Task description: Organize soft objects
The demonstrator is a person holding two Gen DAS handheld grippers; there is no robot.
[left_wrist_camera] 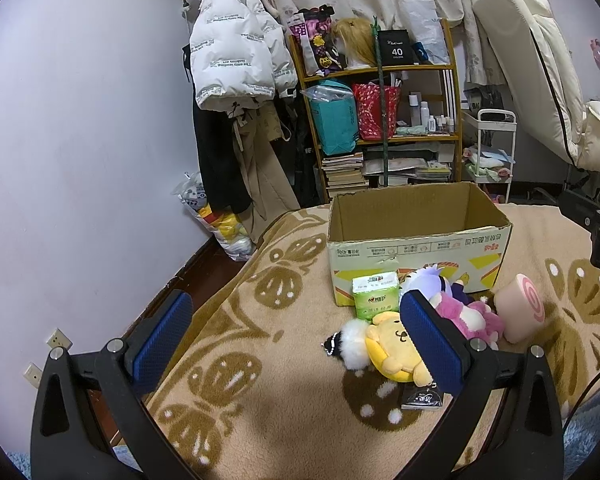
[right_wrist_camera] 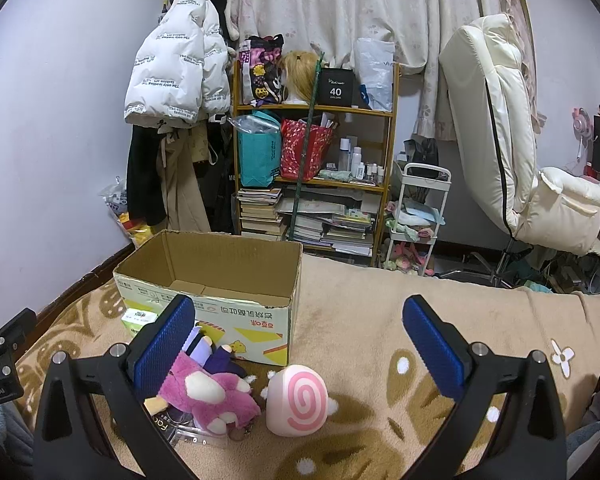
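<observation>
Step in hand: we judge that nothing is packed yet; the cardboard box (right_wrist_camera: 212, 280) looks empty inside, so the first pick is still ahead of us.
Where the soft things lie: all in front of the box's printed wall, on the blanket (left_wrist_camera: 260, 360) – the green tissue pack (left_wrist_camera: 376, 294) touching that wall, the yellow dog plush (left_wrist_camera: 396, 350) and white fluffy charm (left_wrist_camera: 354, 344) nearer to us, the pink plush (right_wrist_camera: 208, 396) and purple-haired doll (right_wrist_camera: 208, 354) beside it, the swirl cushion (right_wrist_camera: 298, 400) by the box's right corner.
Left tongs (left_wrist_camera: 296, 344): spread wide, holding nothing; the right pad overlaps the yellow dog in view, though we cannot tell whether it touches.
Right tongs (right_wrist_camera: 300, 348): spread wide, empty, with the swirl cushion lying between the pads from this view.
Pose: both point forward toward the box, tilted down over the blanket, side by side.
How to do it well: we would lower the right tongs around the cushion's middle, squeeze gently since it will give, lift clear of the box rim, then release inside.
Risk: the pink plush lies just beside the cushion and could snag.
</observation>
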